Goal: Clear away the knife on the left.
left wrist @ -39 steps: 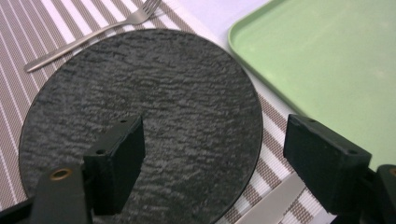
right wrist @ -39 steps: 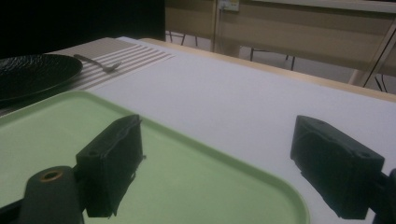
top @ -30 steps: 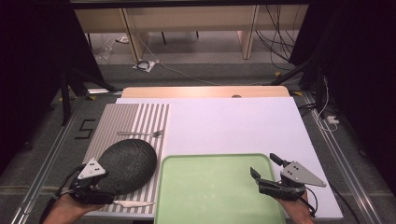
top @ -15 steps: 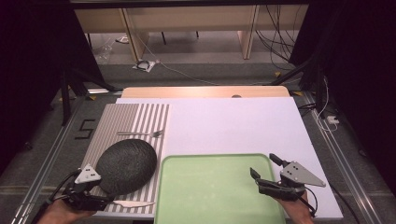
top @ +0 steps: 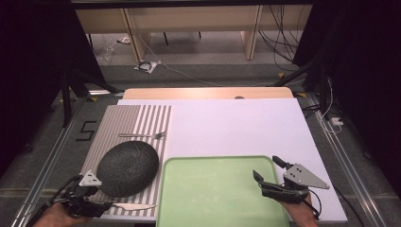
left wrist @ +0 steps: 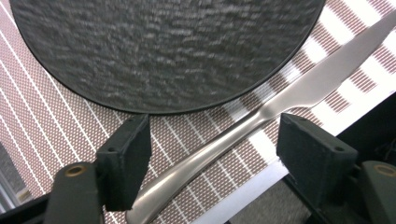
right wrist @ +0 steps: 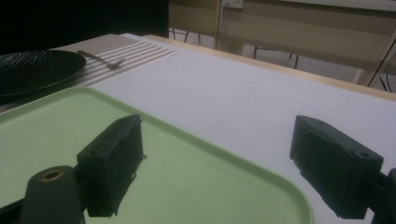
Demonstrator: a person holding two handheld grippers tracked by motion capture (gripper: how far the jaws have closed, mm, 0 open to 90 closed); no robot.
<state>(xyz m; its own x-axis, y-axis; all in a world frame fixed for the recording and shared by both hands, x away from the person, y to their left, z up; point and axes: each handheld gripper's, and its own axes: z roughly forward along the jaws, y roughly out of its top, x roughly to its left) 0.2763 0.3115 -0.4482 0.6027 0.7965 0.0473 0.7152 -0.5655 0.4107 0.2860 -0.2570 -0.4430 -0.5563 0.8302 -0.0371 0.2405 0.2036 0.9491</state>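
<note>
Left hand-held gripper [left wrist: 212, 149] hangs over the knife [left wrist: 261, 119], jaws wide but just closing, handle between them unclamped. Knife's long axis runs slantwise across the gap, beside the black plate [left wrist: 163, 51] on the striped mat [top: 142, 120]. Right hand-held gripper [top: 268, 170] waits released, well apart over the green tray [top: 213, 189] on the white counter [top: 236, 125]; beyond, a cabled floor

Knife [top: 132, 206] lies before plate [top: 126, 168], tray [top: 213, 189] to their right.
</note>
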